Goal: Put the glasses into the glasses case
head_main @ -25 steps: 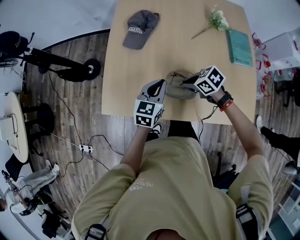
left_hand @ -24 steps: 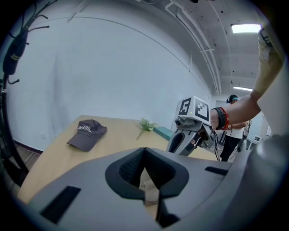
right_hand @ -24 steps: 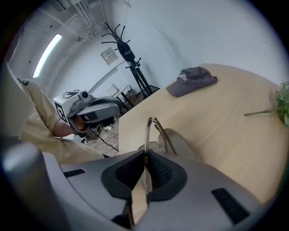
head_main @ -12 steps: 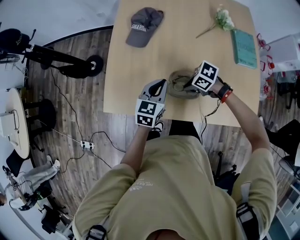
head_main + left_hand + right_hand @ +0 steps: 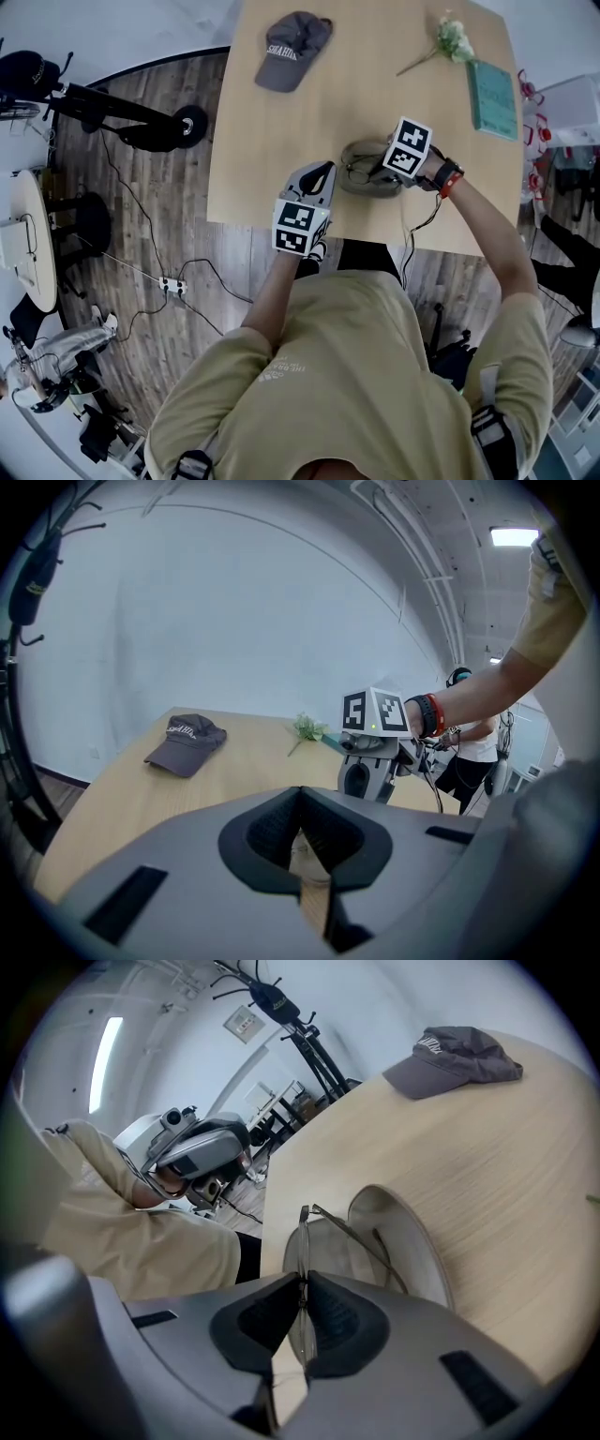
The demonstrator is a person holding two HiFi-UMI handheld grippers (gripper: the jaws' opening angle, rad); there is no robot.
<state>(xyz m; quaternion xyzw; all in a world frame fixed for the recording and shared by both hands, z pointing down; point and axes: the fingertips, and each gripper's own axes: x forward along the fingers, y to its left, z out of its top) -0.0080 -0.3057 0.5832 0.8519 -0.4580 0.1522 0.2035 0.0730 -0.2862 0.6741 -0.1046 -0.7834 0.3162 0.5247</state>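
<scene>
My right gripper (image 5: 302, 1283) is shut on the thin wire-rimmed glasses (image 5: 356, 1246). It holds them by the lens rim just above the open, pale grey glasses case (image 5: 417, 1260). In the head view the case (image 5: 361, 183) lies near the table's front edge, with the right gripper (image 5: 382, 169) tilted down over its right side. My left gripper (image 5: 321, 174) rests just left of the case with its jaws together (image 5: 300, 803). I see nothing gripped in it. The right gripper (image 5: 370, 772) shows ahead in the left gripper view.
A grey cap (image 5: 292, 52) lies at the wooden table's (image 5: 272, 150) far left. A flower sprig (image 5: 455, 37) and a green book (image 5: 495, 98) sit at the far right. Past the near edge are wood floor, cables and a power strip (image 5: 172, 285).
My right gripper has sunk and tipped further down over the case, carrying the glasses with it. The left gripper has stayed where it was.
</scene>
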